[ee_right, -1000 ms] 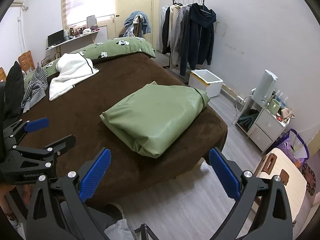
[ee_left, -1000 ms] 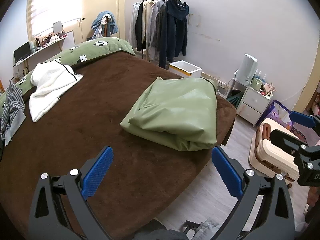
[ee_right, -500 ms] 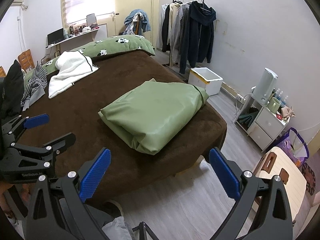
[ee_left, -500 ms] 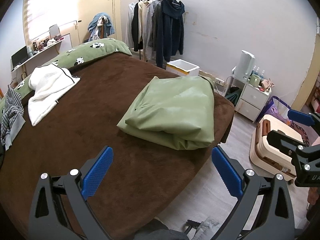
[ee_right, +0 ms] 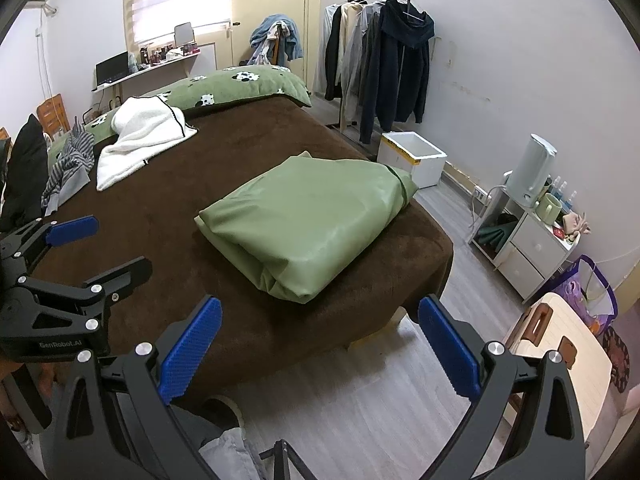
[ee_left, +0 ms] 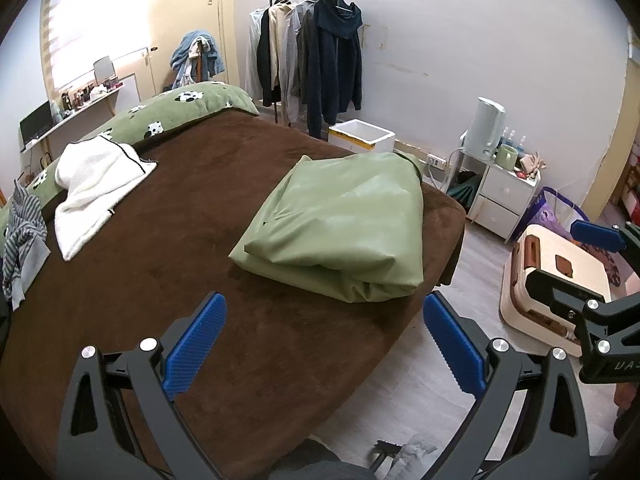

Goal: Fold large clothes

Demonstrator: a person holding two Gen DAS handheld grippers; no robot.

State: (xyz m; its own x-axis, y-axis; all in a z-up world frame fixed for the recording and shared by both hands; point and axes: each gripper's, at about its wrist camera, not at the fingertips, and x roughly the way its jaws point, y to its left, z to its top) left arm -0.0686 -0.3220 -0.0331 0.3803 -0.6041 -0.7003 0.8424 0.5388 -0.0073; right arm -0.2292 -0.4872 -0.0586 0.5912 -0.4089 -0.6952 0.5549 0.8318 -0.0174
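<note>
Green garment point(ee_left: 340, 224) lies folded on bed point(ee_left: 180, 280) ahead of the jaws; white garment point(ee_left: 96, 184) unfolded; both grippers' jaws released, empty.

Bare brown bed point(ee_left: 192, 216) surface between left gripper point(ee_left: 324, 344) and folded green garment point(ee_left: 344, 224): open passage. White fleece point(ee_left: 96, 184) far left, well apart. Floor right of bed clear up to cream case point(ee_right: 560, 356).

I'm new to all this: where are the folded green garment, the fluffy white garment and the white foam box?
folded green garment point(ee_right: 312, 224), right wrist view, top face
fluffy white garment point(ee_left: 96, 176), left wrist view, middle
white foam box point(ee_right: 428, 168), right wrist view, front wall
</note>
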